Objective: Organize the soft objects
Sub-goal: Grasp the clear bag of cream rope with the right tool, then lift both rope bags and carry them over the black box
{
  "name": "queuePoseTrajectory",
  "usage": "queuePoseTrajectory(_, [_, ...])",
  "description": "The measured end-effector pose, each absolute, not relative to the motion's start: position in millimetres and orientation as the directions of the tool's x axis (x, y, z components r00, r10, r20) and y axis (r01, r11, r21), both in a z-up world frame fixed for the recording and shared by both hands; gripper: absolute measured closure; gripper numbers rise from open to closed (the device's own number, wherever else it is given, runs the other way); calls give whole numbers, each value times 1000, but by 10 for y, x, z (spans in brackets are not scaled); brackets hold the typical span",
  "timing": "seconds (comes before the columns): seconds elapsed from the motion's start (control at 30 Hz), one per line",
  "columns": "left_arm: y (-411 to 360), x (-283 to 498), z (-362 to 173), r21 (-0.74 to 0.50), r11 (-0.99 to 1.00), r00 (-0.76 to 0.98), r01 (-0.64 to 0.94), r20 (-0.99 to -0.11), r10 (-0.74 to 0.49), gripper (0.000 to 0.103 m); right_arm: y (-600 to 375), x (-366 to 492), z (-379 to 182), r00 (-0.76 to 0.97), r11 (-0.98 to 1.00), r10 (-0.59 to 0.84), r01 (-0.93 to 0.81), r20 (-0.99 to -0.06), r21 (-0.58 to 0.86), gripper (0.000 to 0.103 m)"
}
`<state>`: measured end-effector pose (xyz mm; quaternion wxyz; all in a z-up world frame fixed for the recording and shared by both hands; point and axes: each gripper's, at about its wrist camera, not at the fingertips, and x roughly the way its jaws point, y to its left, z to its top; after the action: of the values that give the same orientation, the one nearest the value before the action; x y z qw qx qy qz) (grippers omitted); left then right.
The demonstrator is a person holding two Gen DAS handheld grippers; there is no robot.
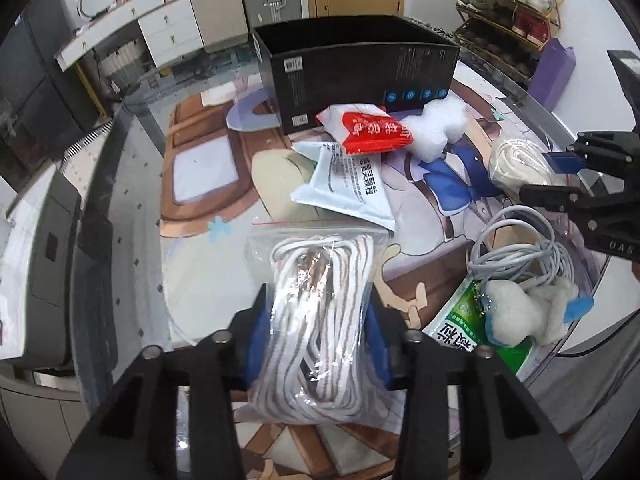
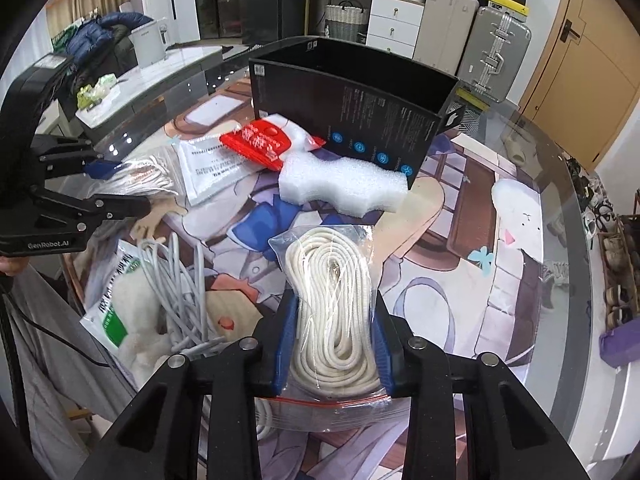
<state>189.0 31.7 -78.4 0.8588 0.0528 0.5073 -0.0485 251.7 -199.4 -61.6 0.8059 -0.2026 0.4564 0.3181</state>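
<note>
Each hand-held gripper squeezed a rope bag above the counter (image 2: 560, 200): the left (image 1: 316, 344) held striped rope (image 1: 316, 320), the right (image 2: 334, 344) held white rope (image 2: 332, 312), probably bound for the black box (image 2: 360, 92).

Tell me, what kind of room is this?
Probably a room in someone's home. There is a shoe rack full of shoes, suitcases standing by a wooden door, and white drawers along the wall.
</note>
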Motion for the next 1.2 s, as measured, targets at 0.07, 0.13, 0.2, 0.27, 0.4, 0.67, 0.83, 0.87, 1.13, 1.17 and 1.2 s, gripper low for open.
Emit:
queuePoseTrajectory(0.07, [313, 1854, -737, 48, 988, 491, 149, -870, -32, 68, -2005, 2492, -553, 385, 715, 344, -699, -856, -27, 69])
queuePoseTrajectory(0.13, [318, 1803, -670, 40, 986, 503, 160, -863, -47, 70, -2006, 2462, -488, 395, 712, 358, -701, -846, -26, 69])
queuePoseTrajectory(0.2, [316, 1756, -601, 44, 985, 519, 168, -853, -50, 70, -2011, 2433, -421, 404, 713, 375, -701, -835, -19, 69])
queuePoseTrajectory(0.27, [320, 1713, -513, 48, 984, 542, 169, -839, -52, 71, -2018, 2412, -382, 409, 715, 384, -699, -828, -13, 69])
queuePoseTrajectory(0.4, [327, 1674, -383, 29, 984, 572, 177, -816, -79, 71, -2011, 2363, -286, 413, 713, 411, -701, -813, 4, 69])
queuePoseTrajectory(0.67, [273, 1663, -265, 17, 982, 609, 187, -787, -102, 71, -1978, 2327, -229, 418, 708, 428, -706, -801, 9, 69])
queuePoseTrajectory(0.83, [240, 1684, -320, 24, 982, 602, 188, -793, -96, 71, -1997, 2319, -249, 417, 709, 425, -706, -803, 9, 69])
queuePoseTrajectory(0.87, [235, 1689, -328, 24, 982, 601, 188, -794, -95, 71, -1995, 2322, -250, 418, 709, 425, -705, -803, 8, 69])
queuePoseTrajectory(1.13, [255, 1708, -293, 8, 983, 610, 182, -785, -106, 71, -1986, 2295, -240, 416, 698, 431, -716, -801, 4, 69])
queuePoseTrajectory(1.17, [257, 1712, -288, 5, 984, 611, 180, -784, -108, 71, -1982, 2296, -242, 414, 698, 433, -716, -801, 7, 69])
queuePoseTrajectory(1.2, [251, 1710, -279, 3, 984, 612, 180, -783, -110, 71, -1977, 2302, -239, 411, 700, 434, -714, -801, 13, 69])
